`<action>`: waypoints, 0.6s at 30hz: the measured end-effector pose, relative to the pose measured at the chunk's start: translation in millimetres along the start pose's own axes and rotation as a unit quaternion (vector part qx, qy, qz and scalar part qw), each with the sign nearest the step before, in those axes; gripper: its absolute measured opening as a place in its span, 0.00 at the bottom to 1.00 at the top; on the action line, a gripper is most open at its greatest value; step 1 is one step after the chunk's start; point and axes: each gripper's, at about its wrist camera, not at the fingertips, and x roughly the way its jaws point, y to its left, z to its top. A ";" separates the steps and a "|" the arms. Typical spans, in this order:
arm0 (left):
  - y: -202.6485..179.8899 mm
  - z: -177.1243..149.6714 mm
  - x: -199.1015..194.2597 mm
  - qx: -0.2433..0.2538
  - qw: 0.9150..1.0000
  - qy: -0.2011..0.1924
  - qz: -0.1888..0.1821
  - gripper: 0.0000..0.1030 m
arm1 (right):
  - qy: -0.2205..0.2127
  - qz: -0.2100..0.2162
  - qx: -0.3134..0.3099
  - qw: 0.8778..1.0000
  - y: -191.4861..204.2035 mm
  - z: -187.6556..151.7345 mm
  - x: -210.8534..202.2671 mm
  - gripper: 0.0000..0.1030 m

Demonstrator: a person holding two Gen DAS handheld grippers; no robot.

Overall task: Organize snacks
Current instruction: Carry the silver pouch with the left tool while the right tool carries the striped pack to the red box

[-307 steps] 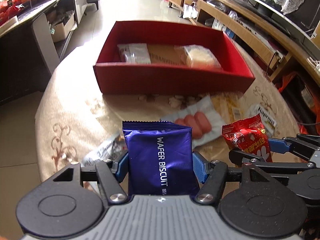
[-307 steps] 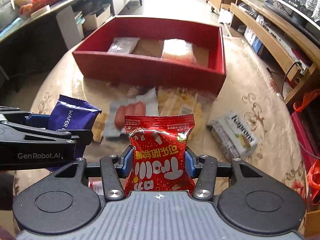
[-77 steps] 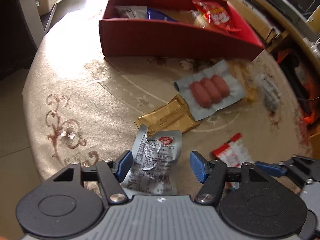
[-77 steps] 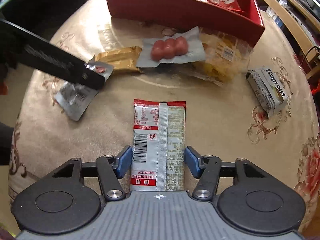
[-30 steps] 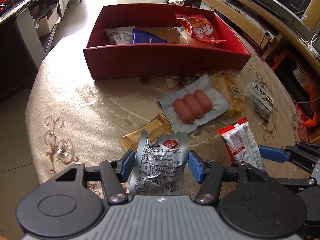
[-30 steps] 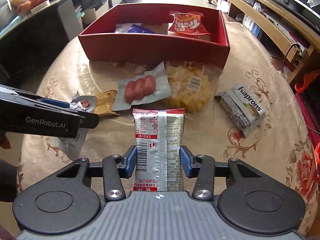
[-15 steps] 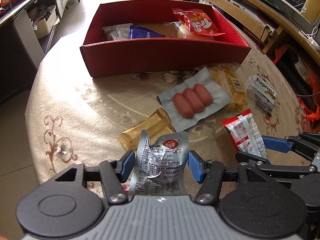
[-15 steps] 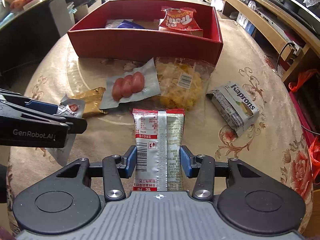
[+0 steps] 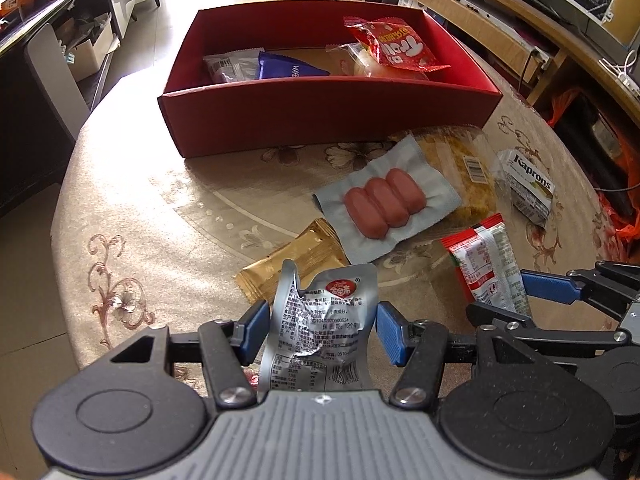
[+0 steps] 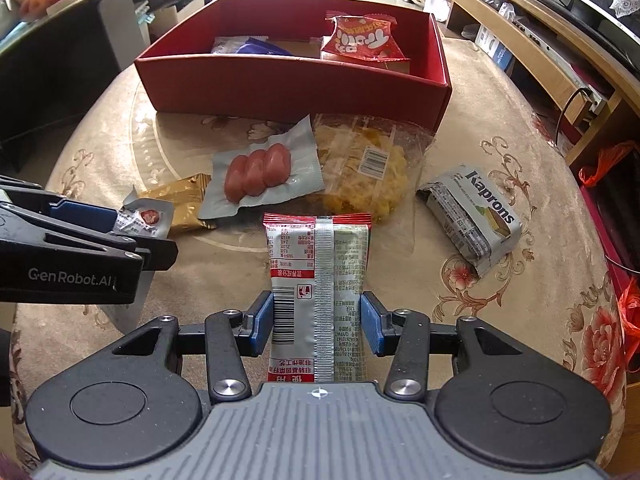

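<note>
Carrying step: the left gripper (image 9: 318, 330) grips a crinkled silver foil pouch (image 9: 320, 328), the right gripper (image 10: 318, 322) a red-and-green noodle packet (image 10: 318, 288). Next, lift both over the near wall of the red box (image 10: 296, 76) at twelve o'clock, then release.

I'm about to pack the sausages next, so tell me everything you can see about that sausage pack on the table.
The sausage pack is a flat, pale grey vacuum-sealed pouch holding three pinkish-red sausages side by side, lying tilted on the tablecloth in front of the red box. Its right edge overlaps the clear bag of yellow snacks; its lower left corner meets the gold packet. Neither gripper touches it.
</note>
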 end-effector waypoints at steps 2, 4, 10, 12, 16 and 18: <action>4.6 1.1 -1.6 -0.007 1.000 -0.002 0.001 0.52 | -0.005 0.002 0.004 1.000 -2.9 1.3 -2.3 0.52; 10.8 2.7 -3.7 -0.017 1.000 -0.004 0.001 0.52 | -0.009 0.002 0.010 1.000 -6.8 2.3 -4.7 0.52; 19.9 7.8 -10.7 -0.036 0.999 -0.015 -0.004 0.52 | -0.025 0.005 0.041 0.999 -23.5 5.6 -13.0 0.52; 19.6 8.5 -10.7 -0.036 0.999 -0.016 -0.006 0.52 | -0.028 0.005 0.051 0.998 -28.5 6.6 -15.2 0.52; 19.9 10.8 -13.8 -0.037 0.999 -0.022 -0.010 0.52 | -0.045 0.006 0.073 0.996 -40.9 11.3 -23.4 0.52; 22.3 11.9 -15.4 -0.042 0.999 -0.025 -0.010 0.52 | -0.050 0.004 0.085 0.995 -47.2 13.0 -25.5 0.52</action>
